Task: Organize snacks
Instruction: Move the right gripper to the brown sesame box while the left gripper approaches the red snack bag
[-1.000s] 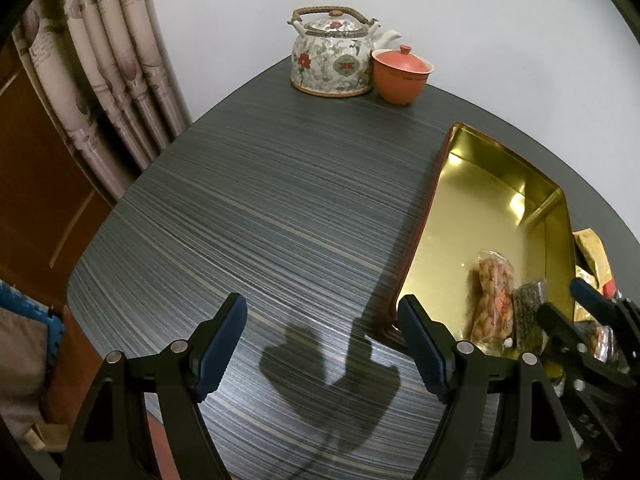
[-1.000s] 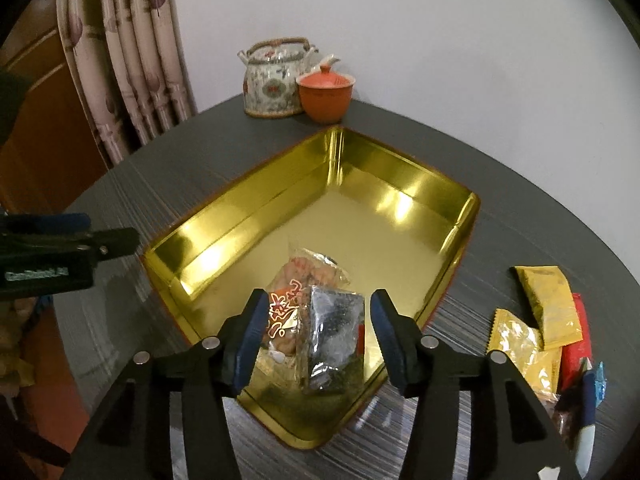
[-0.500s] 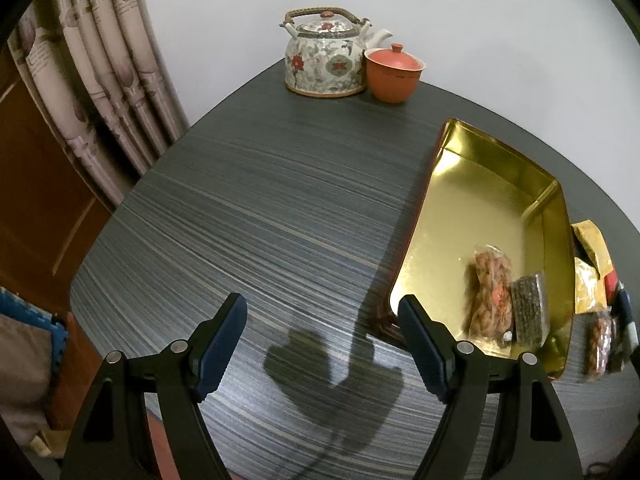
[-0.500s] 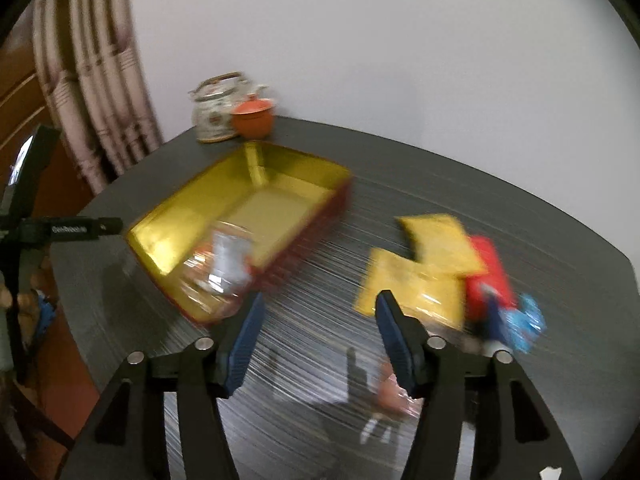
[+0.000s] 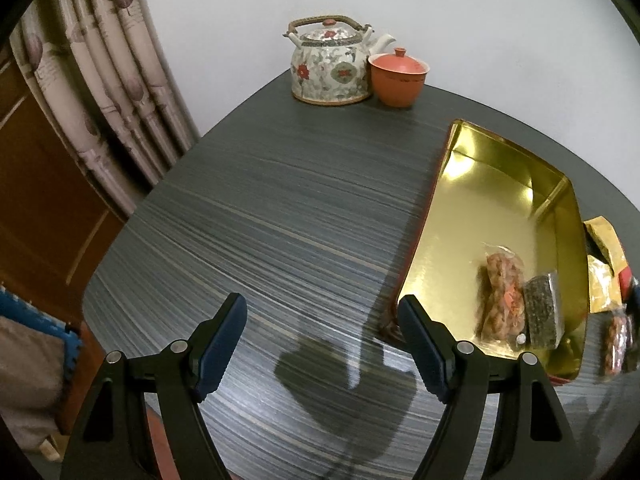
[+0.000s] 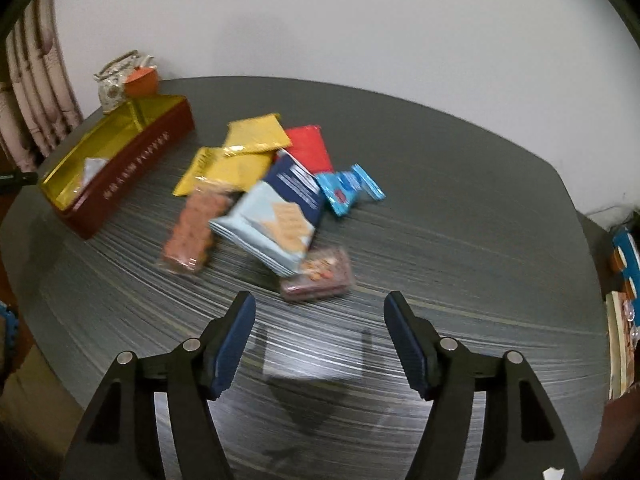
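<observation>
**Two snacks boxed, a heap waiting ahead of our right gripper**

We are holding both grippers empty, jaws spread wide apart, above the dark striped table [image 5: 280, 208]. Our left gripper [image 5: 322, 340] is hovering over bare tabletop, with the gold-lined tin [image 5: 452, 140] lying just to its right. Inside that tin, toward its near end, a clear pack of orange-brown snacks [image 5: 502, 292] and a dark seaweed-like pack [image 5: 542, 310] are lying side by side, touching. Far ahead of this gripper a floral teapot [image 5: 330, 66] and a lidded orange cup [image 5: 396, 76] are standing together.

Our right gripper [image 6: 318, 340] is facing the loose pile. Nearest to it, just ahead of the fingertips, a small clear tray of reddish snacks [image 6: 318, 276] is sitting partly under a pale blue cracker pack [image 6: 272, 228]. Left of that lies a long clear pack of brown biscuits [image 6: 192, 232]; beyond are two yellow sachets [image 6: 240, 152], a red pack [image 6: 310, 148] and a bright blue wrapper [image 6: 346, 190]. The tin sits far ahead to the left.

We judge that we are picking the next item to fetch, with most of the pile yet to be boxed. The view is blurred, so fine edges are uncertain. The next move, as we see it, calls for lowering the right gripper so its jaws straddle one pack, probably the nearest tray, without dragging the cracker pack lying on it.
</observation>
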`<state>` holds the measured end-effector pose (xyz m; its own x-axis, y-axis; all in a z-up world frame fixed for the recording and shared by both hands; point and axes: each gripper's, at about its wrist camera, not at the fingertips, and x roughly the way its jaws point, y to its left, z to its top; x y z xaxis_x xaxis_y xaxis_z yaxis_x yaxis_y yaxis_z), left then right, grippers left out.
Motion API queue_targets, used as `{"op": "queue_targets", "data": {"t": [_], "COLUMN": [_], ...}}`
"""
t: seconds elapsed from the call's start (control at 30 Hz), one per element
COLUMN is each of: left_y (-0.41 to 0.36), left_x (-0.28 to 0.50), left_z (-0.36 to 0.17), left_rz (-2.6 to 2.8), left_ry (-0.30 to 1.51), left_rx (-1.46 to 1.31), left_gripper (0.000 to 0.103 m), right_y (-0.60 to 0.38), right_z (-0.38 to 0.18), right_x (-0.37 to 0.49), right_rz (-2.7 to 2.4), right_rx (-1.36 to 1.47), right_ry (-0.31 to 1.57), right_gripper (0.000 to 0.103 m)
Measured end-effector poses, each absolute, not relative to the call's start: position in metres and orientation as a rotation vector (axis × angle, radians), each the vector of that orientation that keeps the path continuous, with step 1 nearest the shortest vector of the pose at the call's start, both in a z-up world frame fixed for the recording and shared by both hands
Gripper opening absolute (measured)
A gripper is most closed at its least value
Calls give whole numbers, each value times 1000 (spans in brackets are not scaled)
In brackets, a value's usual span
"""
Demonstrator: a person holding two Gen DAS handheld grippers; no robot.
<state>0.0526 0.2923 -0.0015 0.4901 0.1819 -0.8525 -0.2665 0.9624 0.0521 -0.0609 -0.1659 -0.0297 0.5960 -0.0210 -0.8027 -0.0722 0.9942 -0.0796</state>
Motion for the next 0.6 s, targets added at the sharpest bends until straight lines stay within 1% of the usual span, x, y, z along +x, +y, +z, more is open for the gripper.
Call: {"op": "queue_targets", "data": {"t": [0.17,0.47,0.6], "left_y": [286,225,186], "left_x": [46,25,24], "left_z": [3,27,31], "left_rz": [273,119,29], "left_ry": [1021,1015,1019], "left_rx": [-82,10,42], "left_gripper": [78,78,78], "right_y": [-166,-166,-168], "right_z": [-45,-62,-63], "right_x": [-47,-28,-29], "right_rz": [73,102,126], "right_rx": [-109,-129,-111], "right_ry": [935,927,910], "right_gripper": [66,65,53]}}
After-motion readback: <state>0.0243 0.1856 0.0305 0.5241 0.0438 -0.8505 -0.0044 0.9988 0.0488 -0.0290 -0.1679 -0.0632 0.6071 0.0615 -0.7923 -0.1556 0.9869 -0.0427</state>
